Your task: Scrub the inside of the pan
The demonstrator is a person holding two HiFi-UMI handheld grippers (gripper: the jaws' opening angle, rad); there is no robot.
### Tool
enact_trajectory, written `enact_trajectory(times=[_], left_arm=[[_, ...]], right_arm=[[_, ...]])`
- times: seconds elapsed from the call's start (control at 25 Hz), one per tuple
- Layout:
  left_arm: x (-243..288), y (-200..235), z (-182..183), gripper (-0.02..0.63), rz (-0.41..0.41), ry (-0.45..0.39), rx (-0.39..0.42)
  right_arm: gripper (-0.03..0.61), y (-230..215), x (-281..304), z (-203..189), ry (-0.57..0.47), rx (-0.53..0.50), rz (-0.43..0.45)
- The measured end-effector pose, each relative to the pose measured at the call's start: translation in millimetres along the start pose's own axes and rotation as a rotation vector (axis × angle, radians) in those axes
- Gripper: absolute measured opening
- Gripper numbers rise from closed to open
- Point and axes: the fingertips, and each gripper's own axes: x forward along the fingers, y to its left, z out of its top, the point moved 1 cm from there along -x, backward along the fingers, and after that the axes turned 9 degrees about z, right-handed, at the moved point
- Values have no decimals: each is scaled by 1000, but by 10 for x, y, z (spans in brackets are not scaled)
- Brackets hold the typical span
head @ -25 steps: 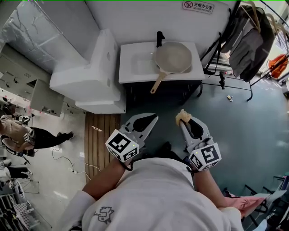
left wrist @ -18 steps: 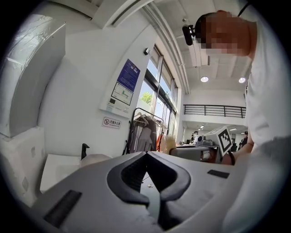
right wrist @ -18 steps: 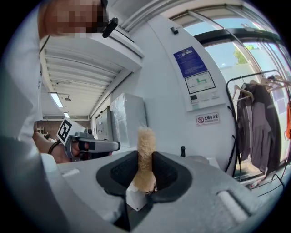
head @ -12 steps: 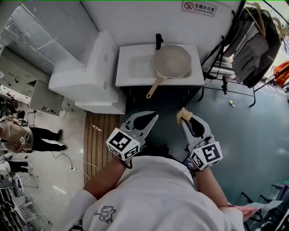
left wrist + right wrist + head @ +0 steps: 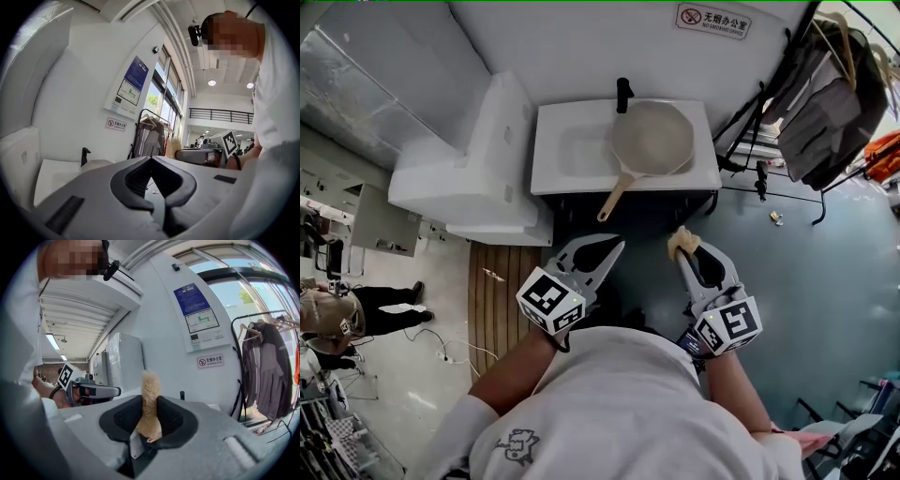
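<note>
Scrub not begun | pan (image 5: pixel 654 139) at 12 o'clock, well apart | left claw (image 5: pixel 151 158) pinched, empty | right claw (image 5: pixel 682 247) clamps sponge (image 5: pixel 150 385)

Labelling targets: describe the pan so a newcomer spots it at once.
Against the white wall stands a white sink counter. The pan lies on its right half, just in front of the black tap. It is the only round thing there: pale inside, tan handle jutting over the front edge.
</note>
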Motion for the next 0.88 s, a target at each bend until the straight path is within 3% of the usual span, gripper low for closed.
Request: enact_trajectory(times=[0.64,0.88], left_arm=[[668,1307,205,2,-66,54,-23],[757,1601,219,2,-112,83,-22]], right_arm=[[95,-680,1293,194,10,25,-57],[95,-871,1571,272,9,19,-100]])
